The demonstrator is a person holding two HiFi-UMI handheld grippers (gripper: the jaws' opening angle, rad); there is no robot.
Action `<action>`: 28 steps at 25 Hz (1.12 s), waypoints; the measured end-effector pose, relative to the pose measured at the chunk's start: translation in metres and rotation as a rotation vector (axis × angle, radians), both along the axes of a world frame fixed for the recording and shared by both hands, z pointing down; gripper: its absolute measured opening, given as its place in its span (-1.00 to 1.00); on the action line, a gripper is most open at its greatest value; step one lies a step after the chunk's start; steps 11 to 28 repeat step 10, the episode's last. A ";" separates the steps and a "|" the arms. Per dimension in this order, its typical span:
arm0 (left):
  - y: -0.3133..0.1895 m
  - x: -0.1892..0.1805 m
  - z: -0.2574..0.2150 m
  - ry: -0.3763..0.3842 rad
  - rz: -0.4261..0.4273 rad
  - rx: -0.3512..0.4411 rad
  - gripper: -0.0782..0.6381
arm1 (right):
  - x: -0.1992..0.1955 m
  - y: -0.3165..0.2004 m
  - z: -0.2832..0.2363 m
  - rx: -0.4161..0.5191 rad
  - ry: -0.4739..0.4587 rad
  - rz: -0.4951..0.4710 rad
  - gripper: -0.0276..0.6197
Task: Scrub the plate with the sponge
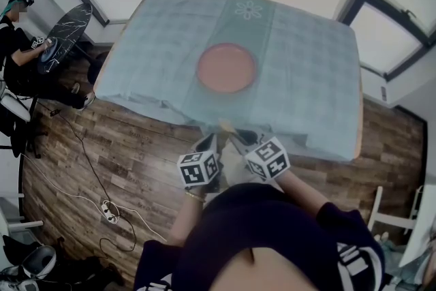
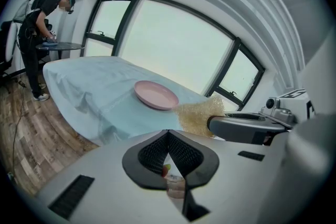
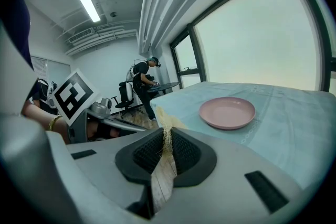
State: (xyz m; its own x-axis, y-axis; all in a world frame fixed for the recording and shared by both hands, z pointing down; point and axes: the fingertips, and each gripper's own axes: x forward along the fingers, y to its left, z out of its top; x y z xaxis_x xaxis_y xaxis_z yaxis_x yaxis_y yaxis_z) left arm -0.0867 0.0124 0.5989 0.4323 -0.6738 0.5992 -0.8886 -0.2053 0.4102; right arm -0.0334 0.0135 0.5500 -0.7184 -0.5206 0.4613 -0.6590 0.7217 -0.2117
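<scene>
A round pink plate (image 1: 225,68) lies flat in the middle of the table's light blue cloth (image 1: 306,85); it also shows in the left gripper view (image 2: 155,95) and the right gripper view (image 3: 227,112). Both grippers hang side by side just off the table's near edge, short of the plate. My right gripper (image 1: 238,136) is shut on a yellow sponge (image 1: 226,126), seen as a fuzzy lump (image 2: 199,113) and edge-on between the pads (image 3: 166,124). My left gripper (image 1: 208,142) is shut with nothing between its jaws (image 2: 168,134).
A person stands at a dark round table (image 1: 65,34) at the far left, beside an office chair. Cables and a power strip (image 1: 109,210) lie on the wooden floor. Windows run behind the table. The cloth hangs over the table's near edge (image 1: 170,109).
</scene>
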 end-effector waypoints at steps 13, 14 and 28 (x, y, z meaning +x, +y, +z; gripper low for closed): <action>0.000 0.005 0.001 0.002 0.002 0.005 -0.76 | 0.006 0.001 0.005 -0.001 0.010 0.005 -0.80; 0.000 0.005 0.001 0.002 0.002 0.005 -0.76 | 0.006 0.001 0.005 -0.001 0.010 0.005 -0.80; 0.000 0.005 0.001 0.002 0.002 0.005 -0.76 | 0.006 0.001 0.005 -0.001 0.010 0.005 -0.80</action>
